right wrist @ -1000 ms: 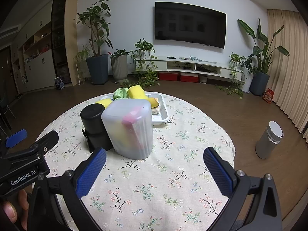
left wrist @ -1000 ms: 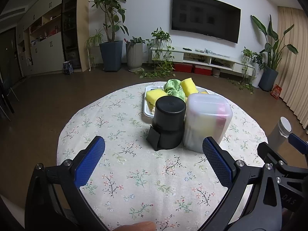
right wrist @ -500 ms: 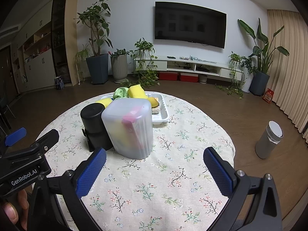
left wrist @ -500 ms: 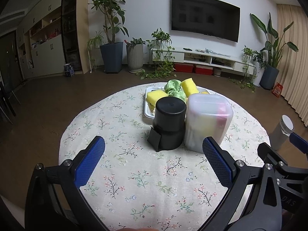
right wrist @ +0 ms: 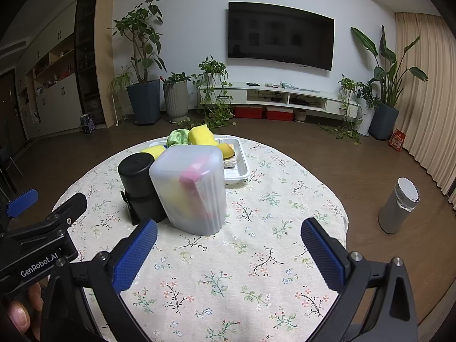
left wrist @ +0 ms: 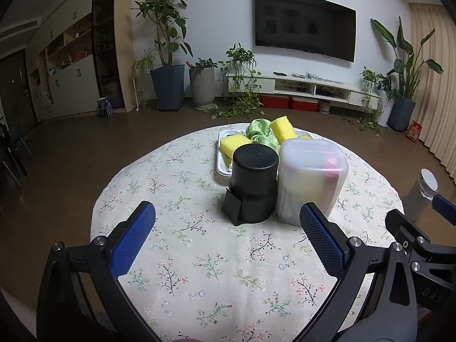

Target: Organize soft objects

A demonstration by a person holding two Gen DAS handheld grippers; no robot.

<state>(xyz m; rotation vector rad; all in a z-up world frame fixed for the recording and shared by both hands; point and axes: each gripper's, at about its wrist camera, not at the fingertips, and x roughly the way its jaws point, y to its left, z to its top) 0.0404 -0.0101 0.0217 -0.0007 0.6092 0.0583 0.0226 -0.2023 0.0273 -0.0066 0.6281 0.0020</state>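
A white tray (left wrist: 221, 162) (right wrist: 240, 168) at the far side of the round table holds yellow sponges (left wrist: 281, 127) (right wrist: 201, 135) and a green cloth (left wrist: 260, 134) (right wrist: 177, 136). In front of it stand a black cylinder (left wrist: 253, 183) (right wrist: 139, 183) and a frosted plastic container (left wrist: 310, 176) (right wrist: 193, 192) with pink and yellow soft pieces inside. My left gripper (left wrist: 226, 238) hangs open over the near tablecloth, short of both containers. My right gripper (right wrist: 228, 249) is open too, empty, just right of the frosted container.
The table (left wrist: 176, 256) wears a floral cloth (right wrist: 256, 256). A grey cylindrical bin (right wrist: 399, 206) stands on the floor to the right. Potted plants (right wrist: 142, 57), a TV (right wrist: 280, 38) and a low cabinet line the far wall. Fingers of a hand (right wrist: 20, 313) show at lower left.
Both grippers have drawn back very slightly from the containers; the view is almost the same. Nothing on the table has moved.
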